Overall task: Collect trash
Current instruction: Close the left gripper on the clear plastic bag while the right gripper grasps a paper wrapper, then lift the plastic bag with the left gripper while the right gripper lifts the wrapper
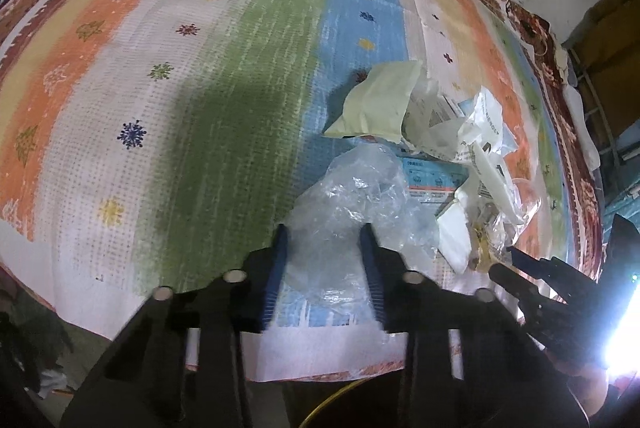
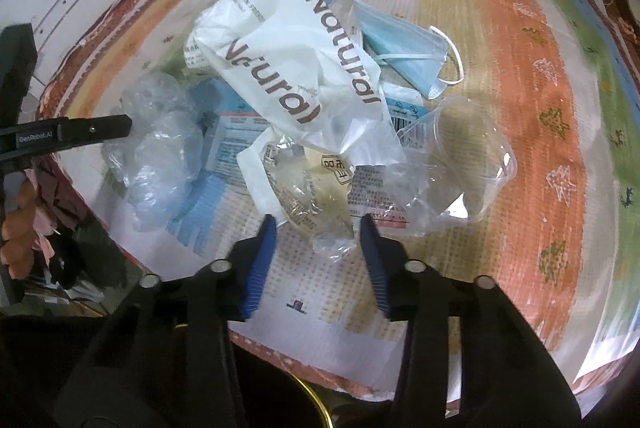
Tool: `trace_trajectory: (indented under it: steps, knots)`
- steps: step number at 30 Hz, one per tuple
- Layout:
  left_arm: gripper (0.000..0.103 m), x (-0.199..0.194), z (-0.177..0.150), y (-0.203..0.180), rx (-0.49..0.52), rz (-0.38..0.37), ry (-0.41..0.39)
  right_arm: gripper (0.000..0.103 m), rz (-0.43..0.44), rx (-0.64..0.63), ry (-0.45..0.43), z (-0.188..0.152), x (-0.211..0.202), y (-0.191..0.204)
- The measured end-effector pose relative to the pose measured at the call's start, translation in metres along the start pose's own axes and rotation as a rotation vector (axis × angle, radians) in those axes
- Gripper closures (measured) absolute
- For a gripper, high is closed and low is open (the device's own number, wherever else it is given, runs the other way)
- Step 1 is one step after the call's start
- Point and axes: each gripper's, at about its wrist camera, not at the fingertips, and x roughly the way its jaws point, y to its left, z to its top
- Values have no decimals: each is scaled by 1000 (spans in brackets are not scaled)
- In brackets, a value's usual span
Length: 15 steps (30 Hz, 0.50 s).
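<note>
Straddling clear plastic film, left tongs stand part-open over striped cloth.

Your trash pile sits on the mat: crumpled bag far left, printed bag in the middle (mask behind it), cup right.

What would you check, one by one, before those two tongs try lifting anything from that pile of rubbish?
1. Left tongs straddle the crumpled clear plastic: ok.
2. Left pads pressing it: cannot tell.
3. Right tongs straddle the clear wrapper: ok.
4. Right pads clamped on it: not ok, gaps show.
5. White "Natural" bag overlaps that wrapper and may drag along: not ok.
6. Blue face mask and clear cup lie outside both grips: ok.
</note>
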Motion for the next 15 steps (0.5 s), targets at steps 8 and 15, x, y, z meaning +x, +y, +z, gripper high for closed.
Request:
trace_trajectory:
  steps: [8,15]
  knots:
    - [94,-16,0,-13,29,-32,-23,86,11,-3,6,-2,-1,-2]
    - [95,-38,-6,-28,72,-12,-67,90,18,0,2,-8,-15,0]
